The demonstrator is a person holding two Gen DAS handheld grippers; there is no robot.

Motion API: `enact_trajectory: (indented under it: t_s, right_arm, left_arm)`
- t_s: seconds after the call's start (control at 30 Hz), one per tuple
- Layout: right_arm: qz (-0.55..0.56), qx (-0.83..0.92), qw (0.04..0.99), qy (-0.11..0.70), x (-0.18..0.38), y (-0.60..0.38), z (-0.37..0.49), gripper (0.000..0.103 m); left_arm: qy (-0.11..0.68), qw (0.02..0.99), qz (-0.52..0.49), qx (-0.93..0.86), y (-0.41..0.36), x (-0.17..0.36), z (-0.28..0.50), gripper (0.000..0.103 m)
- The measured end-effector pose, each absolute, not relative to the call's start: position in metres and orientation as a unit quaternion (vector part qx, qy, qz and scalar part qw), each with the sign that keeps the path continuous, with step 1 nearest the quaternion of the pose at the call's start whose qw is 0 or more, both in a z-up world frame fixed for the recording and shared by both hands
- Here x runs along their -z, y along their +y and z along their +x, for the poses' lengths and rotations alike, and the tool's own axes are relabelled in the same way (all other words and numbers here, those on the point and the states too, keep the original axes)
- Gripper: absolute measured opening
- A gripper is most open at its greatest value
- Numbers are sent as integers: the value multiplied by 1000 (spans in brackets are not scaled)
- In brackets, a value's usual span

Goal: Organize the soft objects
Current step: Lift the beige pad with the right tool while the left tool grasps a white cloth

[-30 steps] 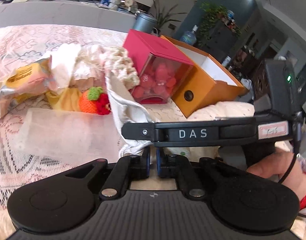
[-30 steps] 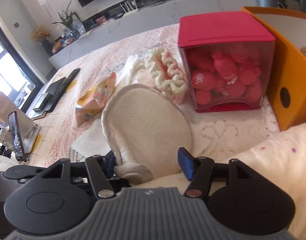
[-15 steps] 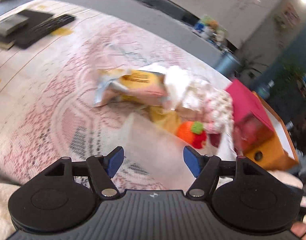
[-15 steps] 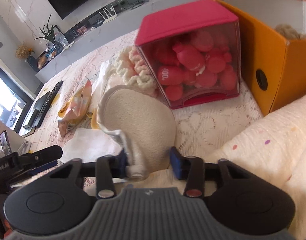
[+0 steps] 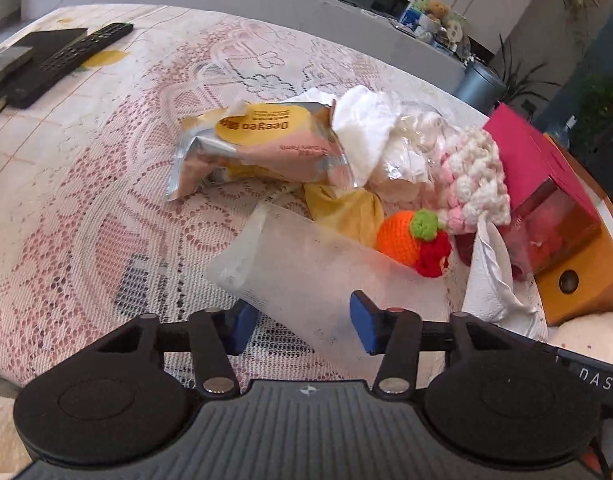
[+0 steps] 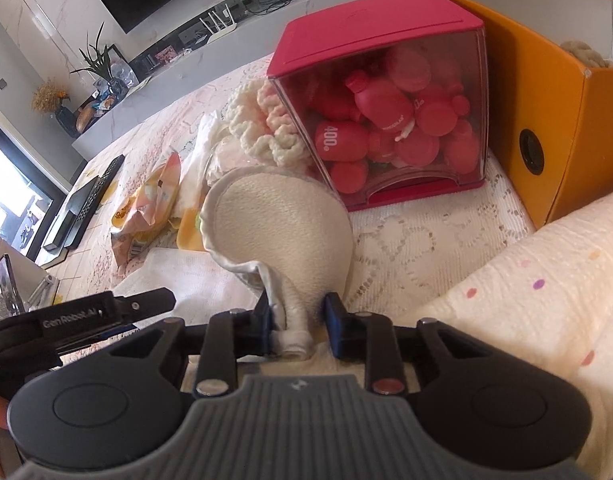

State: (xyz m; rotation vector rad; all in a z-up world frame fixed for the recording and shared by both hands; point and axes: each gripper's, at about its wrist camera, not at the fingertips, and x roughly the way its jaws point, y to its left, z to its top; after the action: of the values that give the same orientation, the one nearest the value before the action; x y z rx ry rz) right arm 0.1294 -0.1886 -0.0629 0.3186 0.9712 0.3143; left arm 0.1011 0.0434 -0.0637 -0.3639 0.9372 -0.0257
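Left gripper (image 5: pixel 302 322), pinched before, now closes half-spread over white cloth (image 5: pixel 306 268); right gripper (image 6: pixel 298 322) has clamped cream pad (image 6: pixel 282 220).

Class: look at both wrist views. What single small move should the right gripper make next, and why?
Probably lift the cream pad toward the orange box. The right gripper is closing, the pad's gathered edge is already between its jaws, and the box stands open-topped just to the right.

Left gripper (image 5: pixel 302 322) fingers closing, right gripper (image 6: pixel 298 326) fingers narrowing, both angled downward.
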Motion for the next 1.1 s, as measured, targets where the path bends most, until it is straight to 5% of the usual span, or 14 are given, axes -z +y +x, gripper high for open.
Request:
enact_trajectory:
  t_s: [0.03, 0.1, 0.13, 0.47, 1.1]
  right_arm:
    - [150, -149, 861, 463, 63, -188, 129, 27]
    - [147, -149, 862, 462, 63, -187, 129, 27]
    - [146, -149, 862, 462, 63, -187, 129, 27]
    - [170, -170, 871, 429, 41, -198, 112, 17]
    - [169, -215, 923, 272, -59, -244, 79, 15]
  left_arm:
    - [448, 877, -172, 11, 43, 63, 101, 47]
    - [437, 881, -181, 18, 45, 61, 99, 4]
    - [432, 882, -187, 25, 47, 60, 97, 1]
    - [326, 923, -204, 35, 54, 15, 56, 0]
    - [184, 970, -131, 94, 5, -83, 39, 0]
